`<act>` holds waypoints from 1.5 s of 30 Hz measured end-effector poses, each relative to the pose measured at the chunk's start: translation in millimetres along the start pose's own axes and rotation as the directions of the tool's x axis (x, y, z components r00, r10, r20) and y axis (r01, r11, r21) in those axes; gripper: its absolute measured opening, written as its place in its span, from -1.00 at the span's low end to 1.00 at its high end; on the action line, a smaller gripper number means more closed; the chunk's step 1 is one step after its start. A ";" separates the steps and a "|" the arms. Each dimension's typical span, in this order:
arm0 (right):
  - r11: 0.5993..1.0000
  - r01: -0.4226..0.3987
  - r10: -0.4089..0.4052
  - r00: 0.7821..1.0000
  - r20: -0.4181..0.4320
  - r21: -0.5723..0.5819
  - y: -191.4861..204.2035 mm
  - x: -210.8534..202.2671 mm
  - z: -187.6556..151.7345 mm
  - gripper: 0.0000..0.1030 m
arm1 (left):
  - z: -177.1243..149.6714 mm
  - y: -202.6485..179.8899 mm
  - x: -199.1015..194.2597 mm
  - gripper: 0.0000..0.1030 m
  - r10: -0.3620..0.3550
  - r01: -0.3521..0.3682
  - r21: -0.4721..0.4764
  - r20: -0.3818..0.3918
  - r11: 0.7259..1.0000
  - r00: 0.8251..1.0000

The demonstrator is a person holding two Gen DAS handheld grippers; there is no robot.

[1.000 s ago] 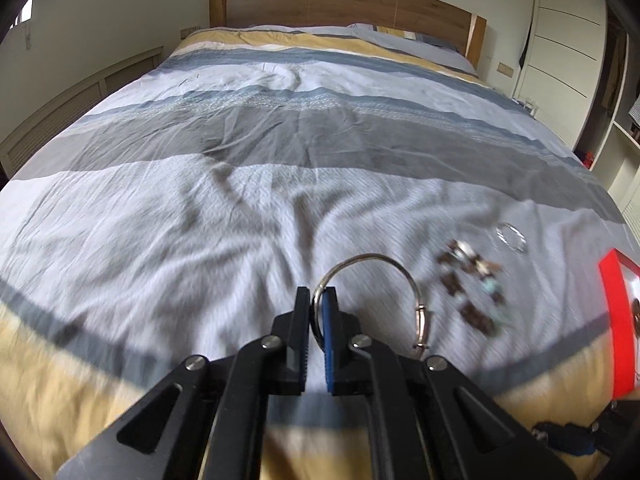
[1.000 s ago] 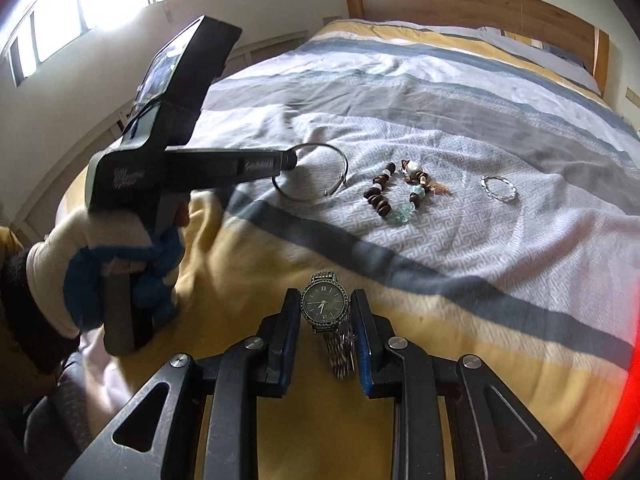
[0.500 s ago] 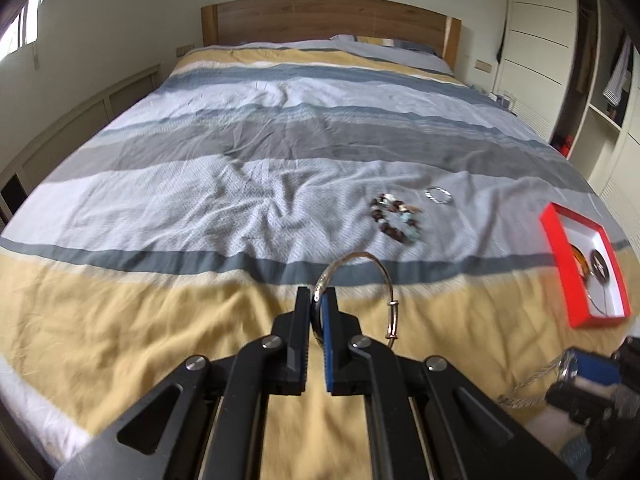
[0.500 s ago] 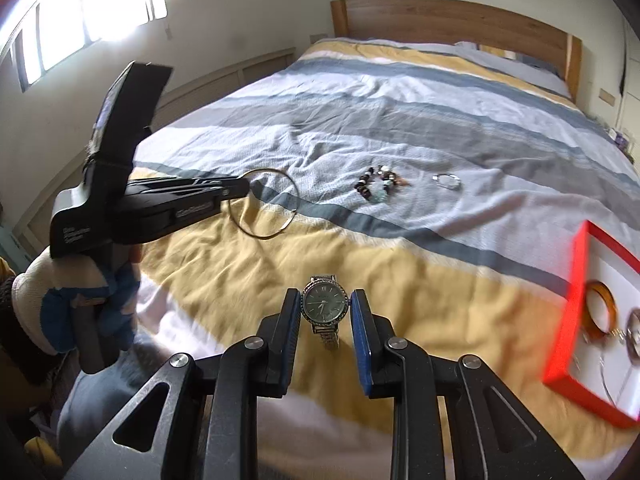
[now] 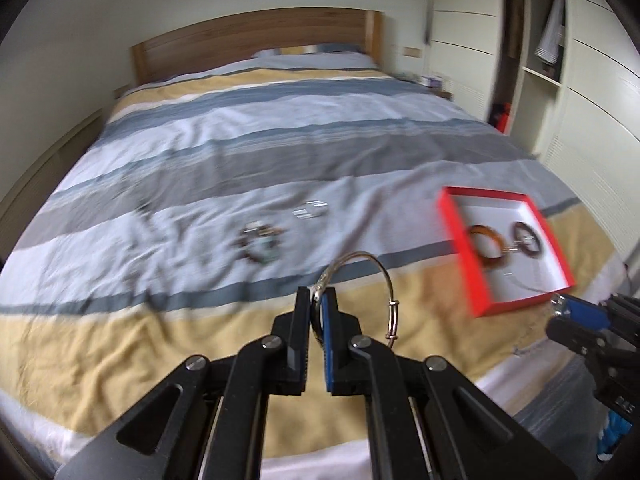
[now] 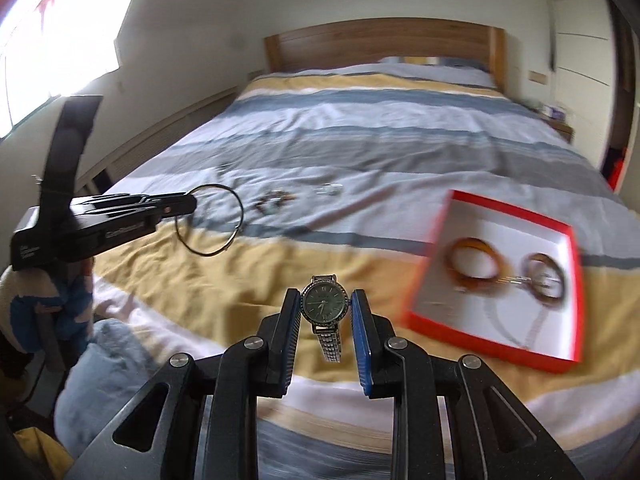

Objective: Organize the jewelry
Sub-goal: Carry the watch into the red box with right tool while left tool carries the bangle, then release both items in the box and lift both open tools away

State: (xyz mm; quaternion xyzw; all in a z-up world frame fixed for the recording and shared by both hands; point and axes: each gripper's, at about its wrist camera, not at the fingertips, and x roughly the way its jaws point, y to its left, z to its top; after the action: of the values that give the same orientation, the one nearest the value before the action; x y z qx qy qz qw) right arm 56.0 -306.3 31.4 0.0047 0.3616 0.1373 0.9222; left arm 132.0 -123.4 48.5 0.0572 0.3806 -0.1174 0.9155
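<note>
Left wrist view, left gripper [image 5: 318, 307]: pinching a thin silver bangle [image 5: 385, 280], held up over the yellow stripe of the bed [image 5: 120, 344].
Right wrist view, right gripper [image 6: 326, 310]: pinching a watch [image 6: 323, 305] by its round face, strap hanging down, over the foot edge of the bed.
Red box [image 6: 436, 276]: lies open near the right edge of the bed, white inside.
Inside the red box: an orange-brown bangle [image 6: 474, 266], a darker brown ring-shaped piece [image 6: 546, 280], a thin chain; too blurry to tell more.
Still on the bed: a bead bracelet [image 5: 260, 242] and a small silver piece [image 5: 310, 210], close together on the pale stripe, well apart from the box.
Person: a gloved hand [image 6: 40, 304] around the left gripper handle.
</note>
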 end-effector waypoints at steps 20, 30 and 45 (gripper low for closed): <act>0.963 0.216 -0.202 0.974 -0.103 0.161 -172.8 48.6 -18.8 -0.51 | 14.8 -188.8 134.5 -0.91 -0.272 0.295 0.150 -0.159 0.944 0.949; 0.957 0.224 -0.192 0.965 -0.177 0.183 -184.1 75.4 -33.9 -0.51 | -0.7 -186.2 157.4 -0.90 -0.239 0.268 0.132 -0.198 0.954 0.951; 0.942 0.267 -0.228 0.954 -0.196 0.202 -181.8 70.2 -36.2 -0.49 | -3.0 -196.4 143.9 -0.42 -0.233 0.262 0.171 -0.170 0.950 0.957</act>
State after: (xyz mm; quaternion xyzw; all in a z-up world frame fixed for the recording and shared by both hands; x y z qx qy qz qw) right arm 126.5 -466.5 -61.6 0.0522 0.4498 -0.0222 0.8913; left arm 177.4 -337.3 -58.9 0.1055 0.4384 -0.2631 0.8529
